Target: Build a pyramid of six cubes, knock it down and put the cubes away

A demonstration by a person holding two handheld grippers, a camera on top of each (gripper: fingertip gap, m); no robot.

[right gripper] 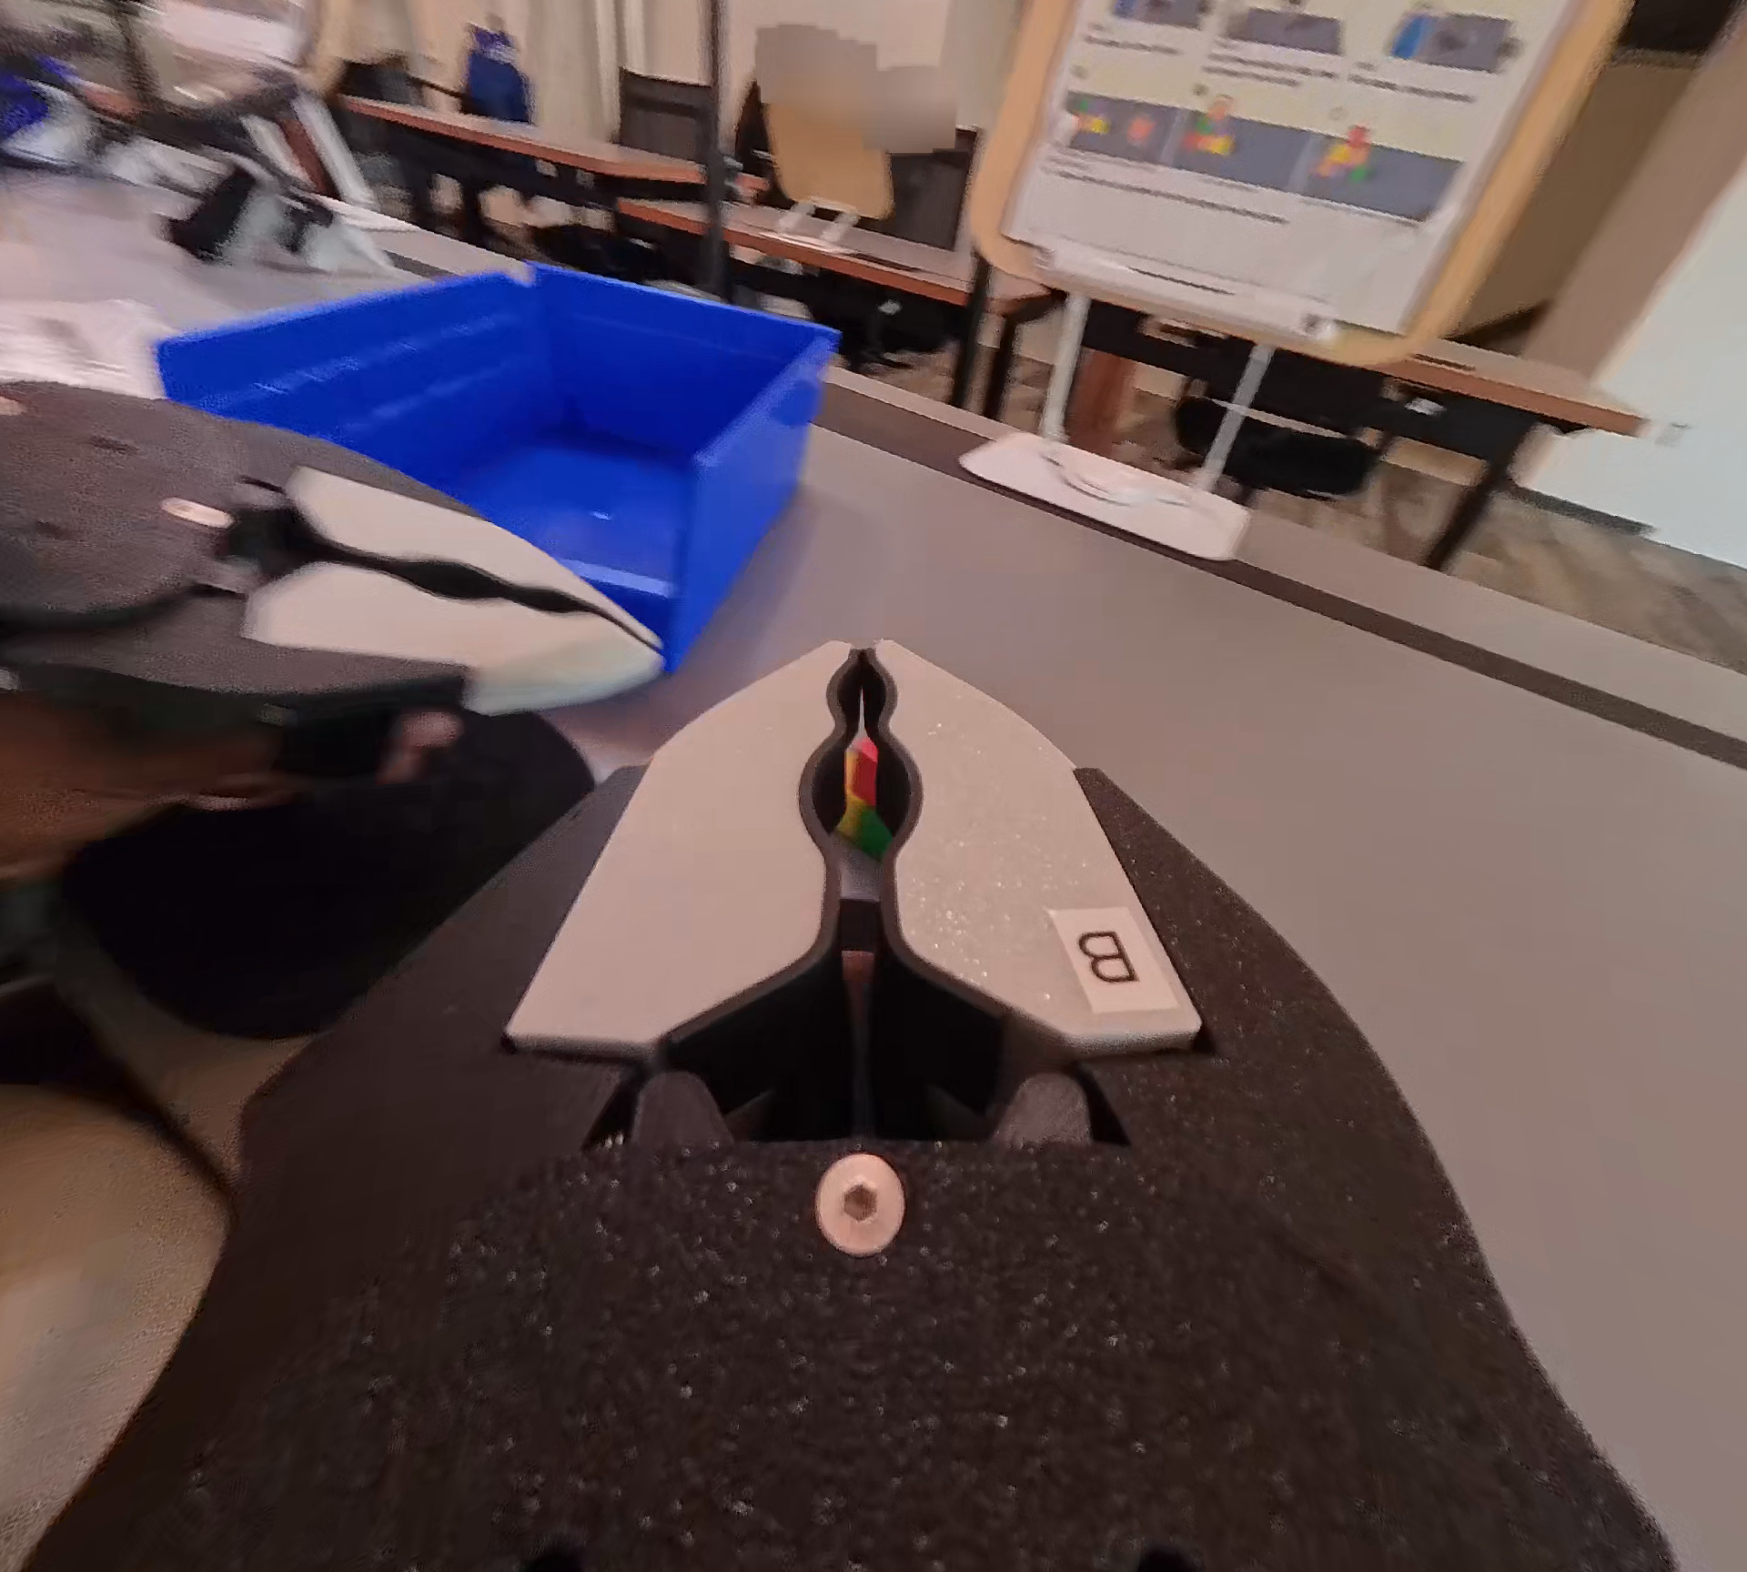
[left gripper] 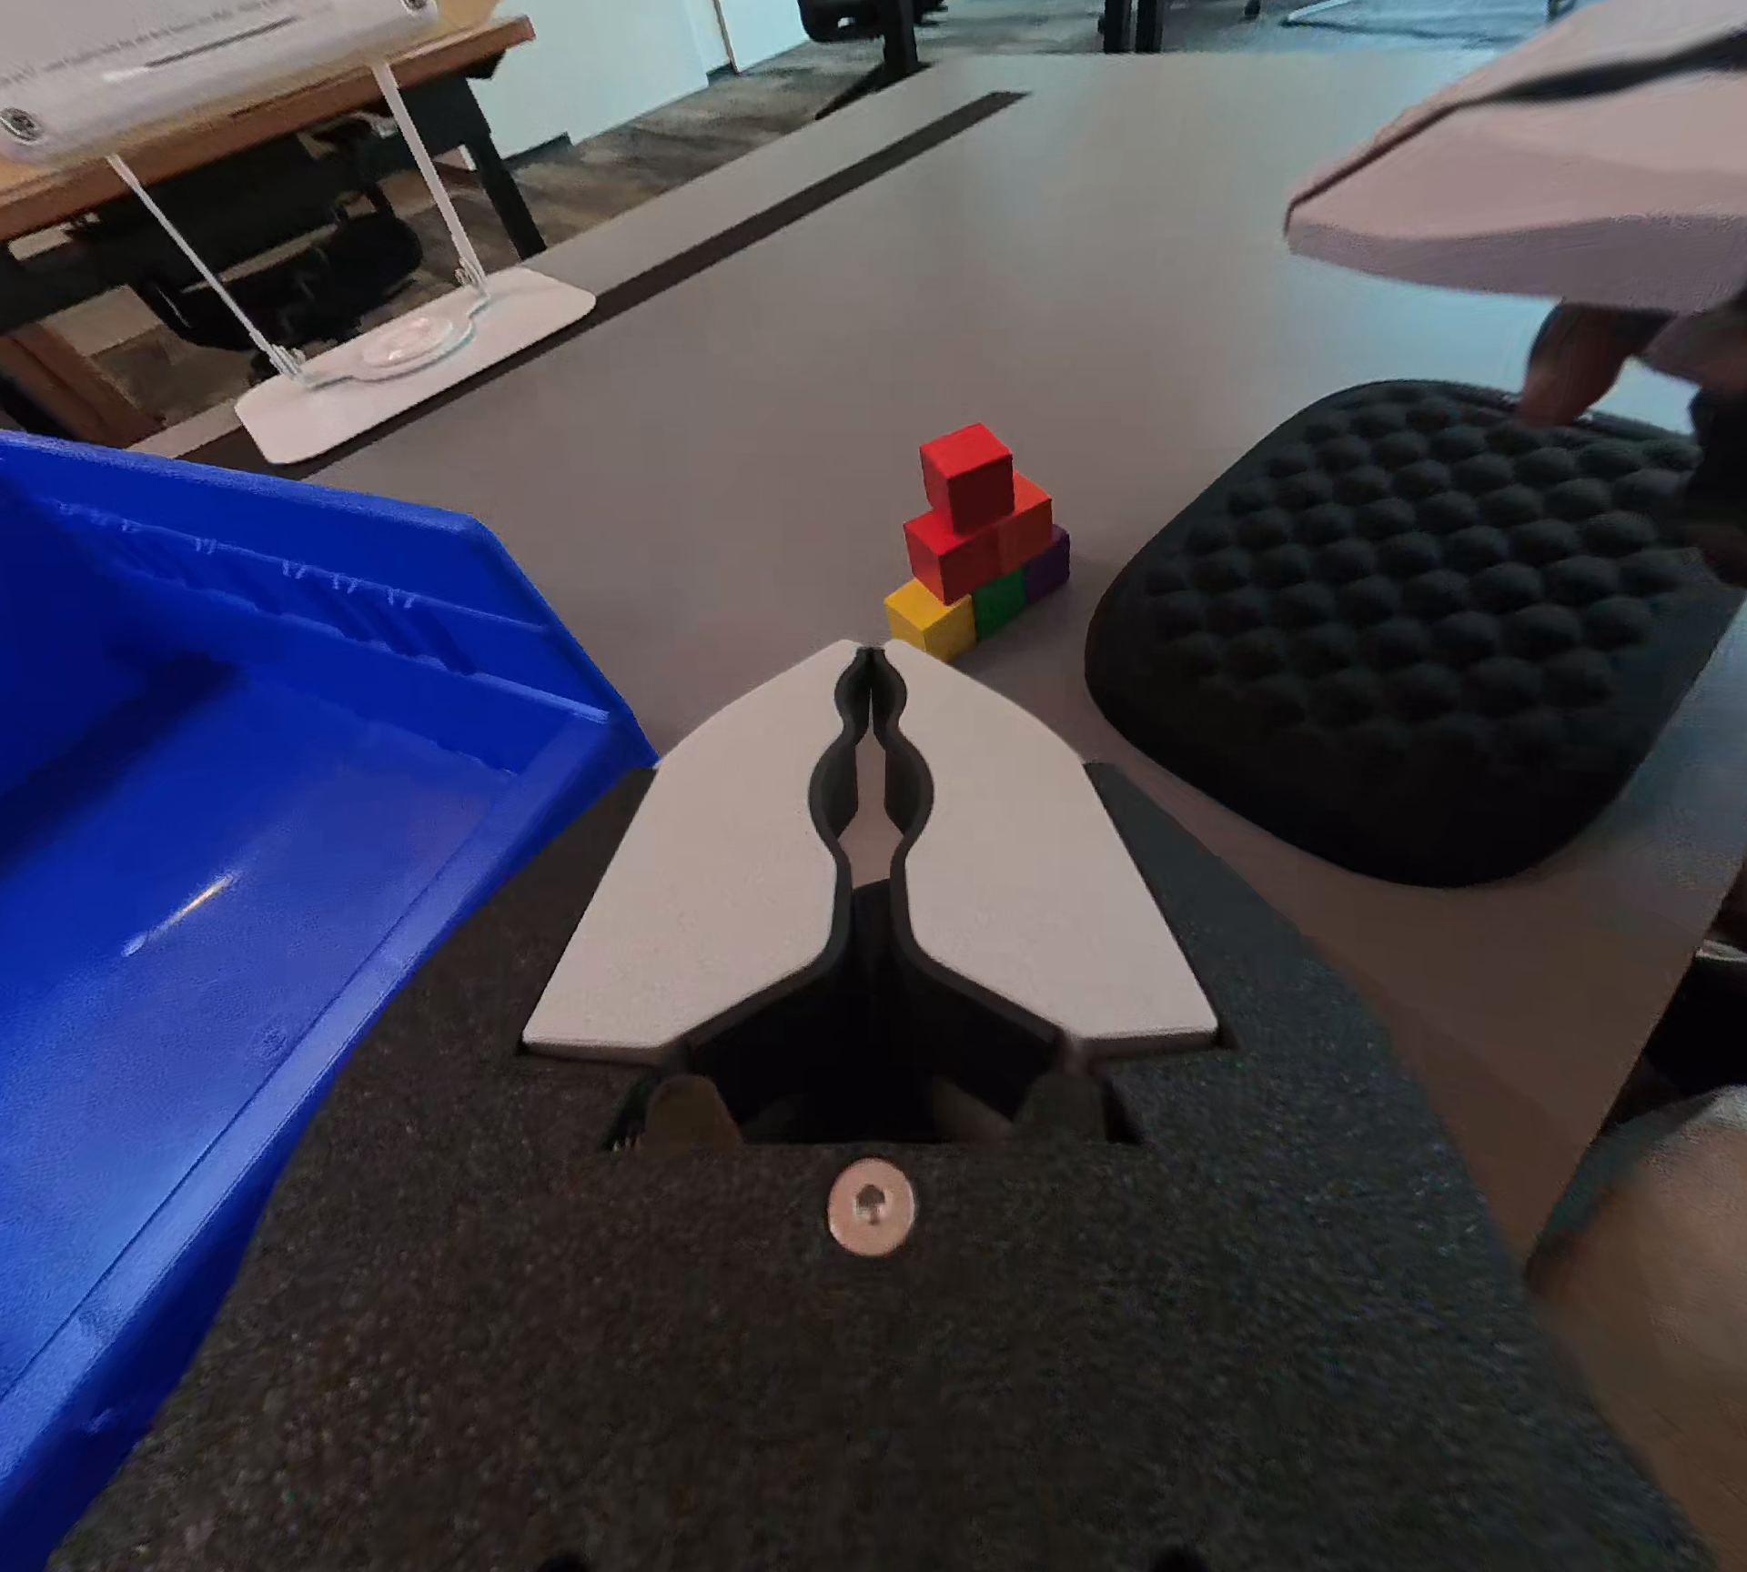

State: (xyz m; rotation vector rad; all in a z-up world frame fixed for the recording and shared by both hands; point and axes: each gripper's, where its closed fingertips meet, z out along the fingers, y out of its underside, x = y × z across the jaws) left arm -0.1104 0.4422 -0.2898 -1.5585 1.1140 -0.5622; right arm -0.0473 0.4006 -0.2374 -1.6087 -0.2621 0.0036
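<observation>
With both the left gripper and right gripper clenched and empty, push the pyramid gently sideways, toward the blue bin.

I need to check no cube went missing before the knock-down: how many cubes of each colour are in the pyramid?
Red cubes: 3
Yellow cube: 1
Green cube: 1
Purple cube: 1
Total: 6 cubes, all stacked in the pyramid on the grey table.
</observation>
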